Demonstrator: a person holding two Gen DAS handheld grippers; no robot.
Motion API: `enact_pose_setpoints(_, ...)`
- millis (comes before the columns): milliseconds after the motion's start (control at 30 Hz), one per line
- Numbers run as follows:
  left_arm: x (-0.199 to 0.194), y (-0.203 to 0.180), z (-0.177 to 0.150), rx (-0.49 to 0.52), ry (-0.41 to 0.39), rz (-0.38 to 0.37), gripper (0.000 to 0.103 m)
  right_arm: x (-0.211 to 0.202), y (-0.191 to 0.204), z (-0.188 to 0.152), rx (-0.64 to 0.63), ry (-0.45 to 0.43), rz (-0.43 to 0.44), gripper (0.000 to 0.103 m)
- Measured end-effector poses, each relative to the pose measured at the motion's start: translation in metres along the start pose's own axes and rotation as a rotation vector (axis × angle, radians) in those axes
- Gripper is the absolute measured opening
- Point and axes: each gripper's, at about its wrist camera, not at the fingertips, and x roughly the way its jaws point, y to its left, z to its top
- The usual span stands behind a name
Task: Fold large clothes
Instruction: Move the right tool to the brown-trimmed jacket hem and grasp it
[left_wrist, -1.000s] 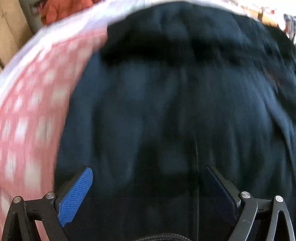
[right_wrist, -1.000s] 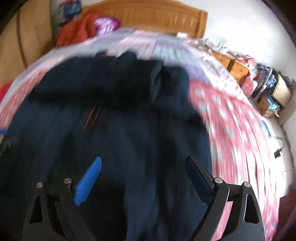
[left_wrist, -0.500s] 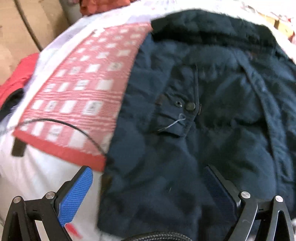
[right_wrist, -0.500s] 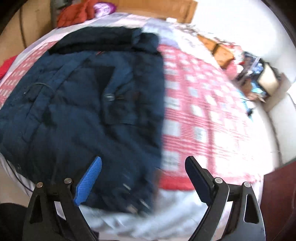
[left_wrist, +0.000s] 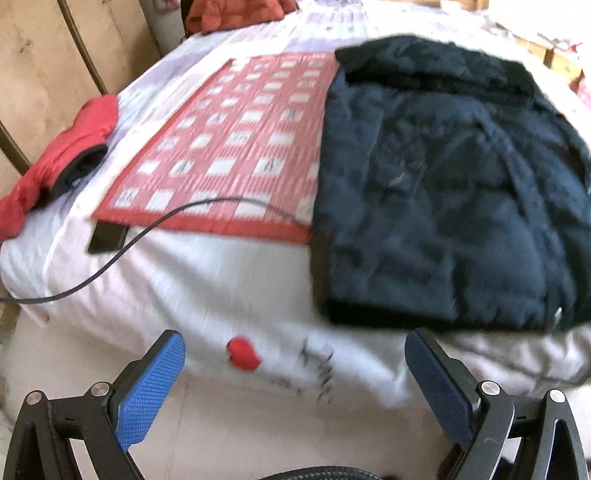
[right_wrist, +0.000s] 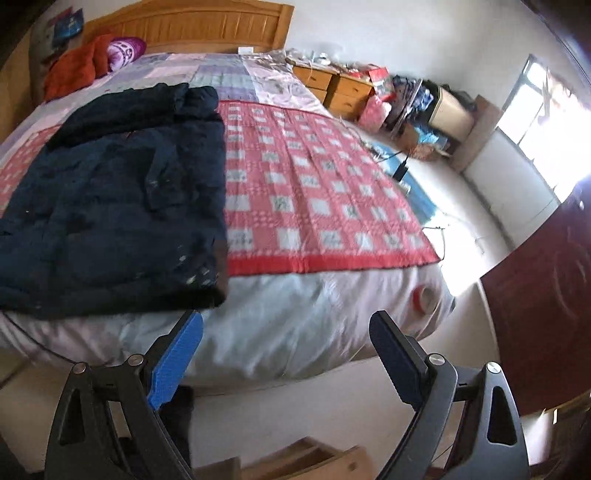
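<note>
Navy padded jacket (left_wrist: 443, 192) is the garment at hand, and neither gripper touches it. The left gripper (left_wrist: 295, 373) stands wide, its 2 blue-padded fingers (left_wrist: 151, 387) spread far apart with nothing between them; it hangs off the foot of the bed, in front of the white mattress side (left_wrist: 221, 288). The right gripper (right_wrist: 286, 350) is equally wide and empty, also held clear of the bed's near edge.

From the left wrist the jacket lies ahead and to the right of the gripper, its hem just beyond the right finger. From the right wrist the jacket (right_wrist: 110, 206) lies ahead and to the left, its hem corner just above the left finger.

The jacket lies flat as a rough rectangle with its sides turned inward, hem at the foot edge and its bulky dark collar or hood (right_wrist: 147, 107) toward the headboard (right_wrist: 192, 26). The fabric looks puffy and creased; details are blurred.

It rests on a red-and-white checked blanket (right_wrist: 314, 199) spread over the bed. A black cable (left_wrist: 122, 254) trails across the blanket's corner, a red garment (left_wrist: 59, 158) lies at the bed's left edge, and an orange garment (right_wrist: 74, 66) sits near the headboard.
</note>
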Motion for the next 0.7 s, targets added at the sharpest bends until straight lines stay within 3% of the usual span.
enact_pose_setpoints(200,0.046,0.010,-0.015,-0.038,0.010,0.025,0.099,0.005,0.032,-0.011,-0.006,0.010,0.039,0.093)
enact_pose_setpoints(367,0.095,-0.005,-0.013,-0.005,0.013,0.044,0.099,0.015,0.046,-0.015,-0.046,0.021,0.050,0.093)
enact_pose_setpoints(700,0.138,-0.028,0.018,0.045,-0.042,0.090,0.099,0.031,0.056,-0.025,-0.068,0.019,0.066,0.093)
